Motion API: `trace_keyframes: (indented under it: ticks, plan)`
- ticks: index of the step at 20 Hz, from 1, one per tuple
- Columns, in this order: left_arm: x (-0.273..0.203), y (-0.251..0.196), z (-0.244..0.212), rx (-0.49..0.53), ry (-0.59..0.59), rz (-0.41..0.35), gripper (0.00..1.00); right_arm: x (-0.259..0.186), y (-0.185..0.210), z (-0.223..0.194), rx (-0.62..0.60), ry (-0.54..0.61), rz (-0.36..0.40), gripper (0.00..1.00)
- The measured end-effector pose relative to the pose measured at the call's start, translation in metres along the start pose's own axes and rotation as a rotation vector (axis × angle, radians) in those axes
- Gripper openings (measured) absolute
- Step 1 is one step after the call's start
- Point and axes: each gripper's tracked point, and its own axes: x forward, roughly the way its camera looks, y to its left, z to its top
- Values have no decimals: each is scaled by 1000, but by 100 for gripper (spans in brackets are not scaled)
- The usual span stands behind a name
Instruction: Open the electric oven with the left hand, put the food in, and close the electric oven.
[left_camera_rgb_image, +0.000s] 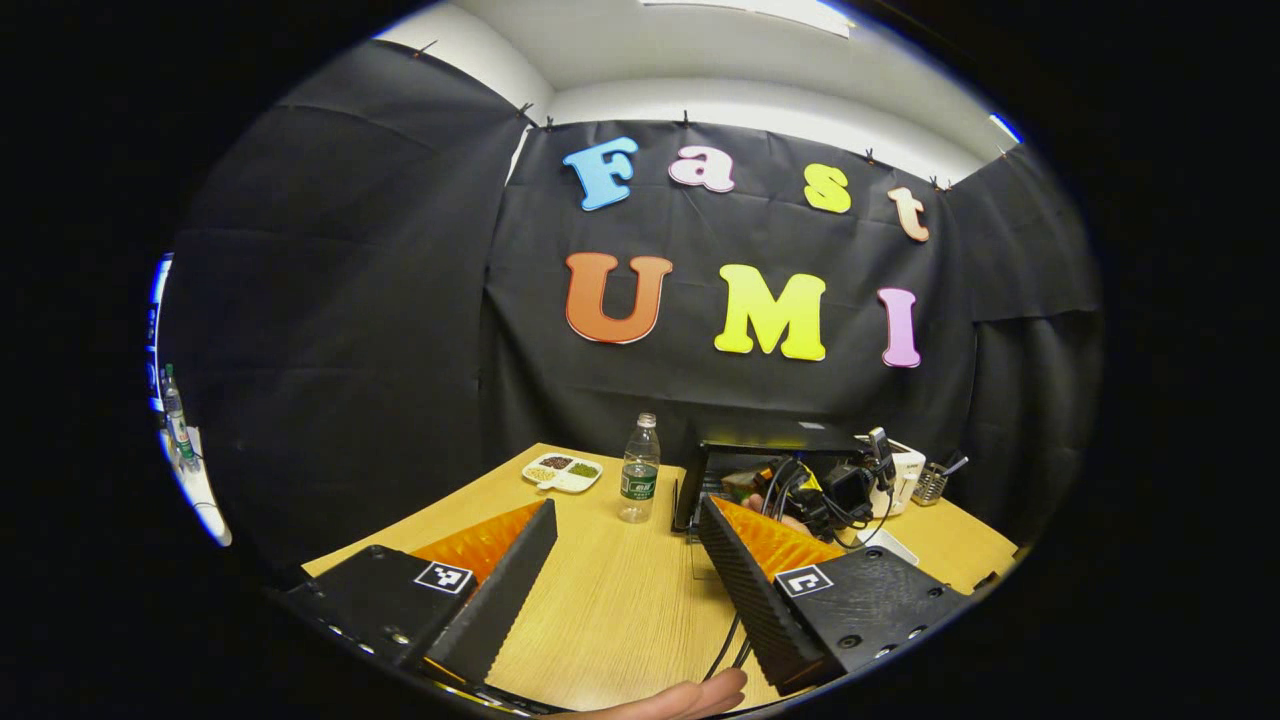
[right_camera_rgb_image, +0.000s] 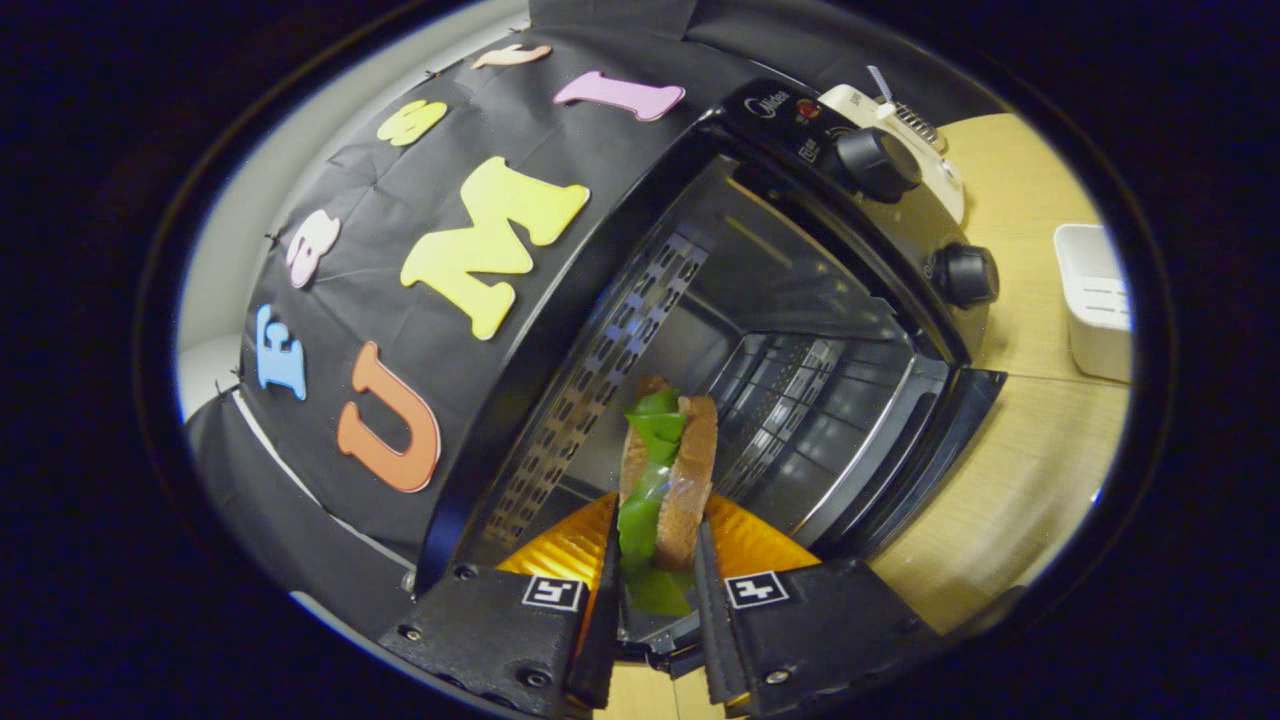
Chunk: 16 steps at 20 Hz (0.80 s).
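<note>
Sandwich at the oven mouth

Right tongs (right_camera_rgb_image: 655, 580) clamp the sandwich (right_camera_rgb_image: 668, 480) just before the open oven (right_camera_rgb_image: 800, 300); ease it level onto the rack (right_camera_rgb_image: 800, 400) (clear of the side wall), then release. Left tongs (left_camera_rgb_image: 625, 560) wait apart above the table (left_camera_rgb_image: 620, 600), short of the oven.

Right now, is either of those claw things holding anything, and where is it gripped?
The right gripper holds a sandwich, its fingers pressing on the two bread faces near the lower end, in front of the open oven. The left gripper is open and holds nothing.
</note>
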Motion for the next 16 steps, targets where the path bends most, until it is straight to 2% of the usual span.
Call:
trace_keyframes:
  ticks: [4,5,6,7,8,9,10,11,12,13,14,16]
  plan:
    - [5,2,-2,36,-1,3,94,5,-8,0,-17,17,-12,46]
    - [5,0,-3,36,1,-2,94,5,-9,-1,-34,24,-17,37]
    - [4,-1,-2,37,1,-9,94,5,-6,-4,-48,31,-15,51]
    - [3,0,0,39,0,-11,94,4,-3,-10,-83,64,-11,53]
    - [3,0,1,43,-2,-11,94,3,-1,-14,-139,85,-17,48]
    - [4,-1,2,48,-3,-12,94,3,1,-14,-200,96,-22,53]
    - [4,-1,2,52,-3,-12,94,2,3,-17,-266,98,-38,72]
    - [4,-2,1,58,1,-15,94,2,1,-17,-337,111,-57,62]
    - [4,-2,0,65,4,-16,94,0,1,-21,-406,129,-71,81]
    - [4,-1,0,71,7,-15,94,0,2,-23,-473,150,-78,70]
    - [4,0,-1,75,10,-12,94,0,4,-23,-533,158,-90,89]
    - [3,-1,-1,83,17,-11,94,1,3,-23,-654,178,-112,92]
